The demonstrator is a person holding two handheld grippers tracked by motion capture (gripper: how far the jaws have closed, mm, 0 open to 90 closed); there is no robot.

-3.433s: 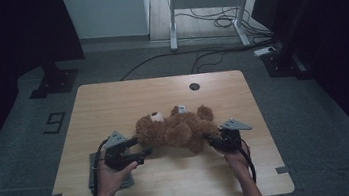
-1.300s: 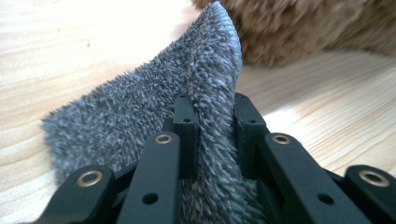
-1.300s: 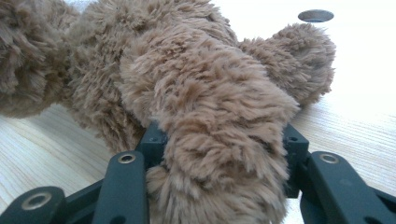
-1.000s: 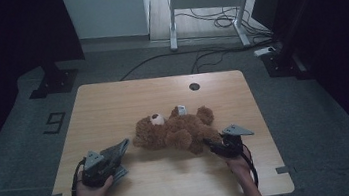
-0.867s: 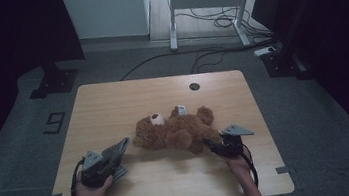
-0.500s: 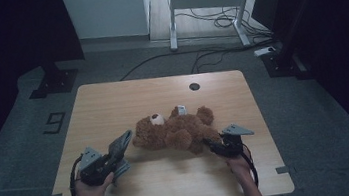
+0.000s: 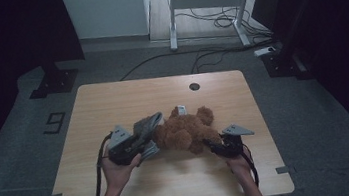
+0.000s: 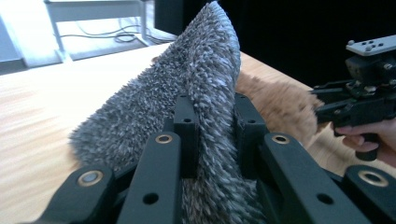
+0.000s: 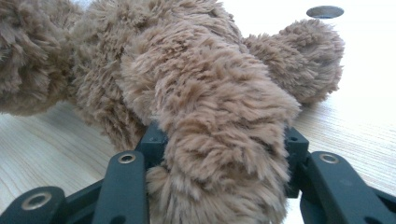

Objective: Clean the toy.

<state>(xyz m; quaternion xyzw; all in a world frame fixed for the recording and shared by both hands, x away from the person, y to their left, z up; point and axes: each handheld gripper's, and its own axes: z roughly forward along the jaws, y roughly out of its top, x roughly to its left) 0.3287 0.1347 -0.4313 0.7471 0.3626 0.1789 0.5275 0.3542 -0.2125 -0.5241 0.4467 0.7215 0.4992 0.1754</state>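
A brown teddy bear (image 7: pixel 186 130) lies on its side in the middle of the wooden table (image 7: pixel 122 99). My left gripper (image 7: pixel 142 140) is shut on a grey fuzzy cloth (image 7: pixel 148 125) and holds it raised, its free end against the bear's left end. In the left gripper view the cloth (image 8: pixel 187 79) stands up between the pads of my left gripper (image 8: pixel 212 121), with bear fur (image 8: pixel 280 100) behind it. My right gripper (image 7: pixel 211 146) is shut on a limb at the bear's right end. That limb (image 9: pixel 210 112) bulges between the jaws of my right gripper (image 9: pixel 219 140).
A round cable hole (image 7: pixel 194 86) sits near the table's far edge. A white tag (image 7: pixel 181 110) sticks out of the bear. Beyond the table stand a desk frame (image 7: pixel 201 4) and floor cables (image 7: pixel 213 22). The right hand's gripper (image 8: pixel 359 100) shows in the left gripper view.
My left gripper has risen and moved right from the table's front left toward the bear, carrying the grey cloth. The right gripper and the bear have stayed put.
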